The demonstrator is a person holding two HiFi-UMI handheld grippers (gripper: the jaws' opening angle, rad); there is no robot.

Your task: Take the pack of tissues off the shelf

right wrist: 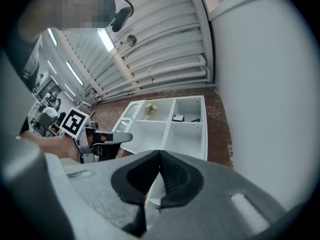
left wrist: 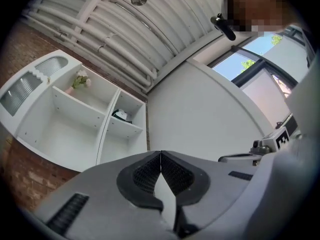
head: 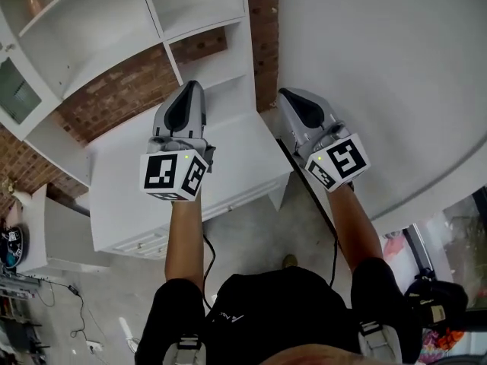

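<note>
Jaws: both pairs are closed tip to tip with nothing between them. No grasp has started, so I'd read this as the approach.

Head view: left gripper [head: 193, 87] and right gripper [head: 287, 95] are side by side, both aimed at the white shelf unit [head: 99, 29] ahead. The pack isn't visible here.

Left gripper view: the pack of tissues [left wrist: 121, 115], a small dark-and-white item, sits in the upper right compartment, well apart from the tips. The flowers [left wrist: 80, 79] are in the compartment to its left.

Right gripper view: same layout, with the pack of tissues [right wrist: 178, 117] far off above the jaw line. Whichever gripper takes it must open before reaching in.
</note>
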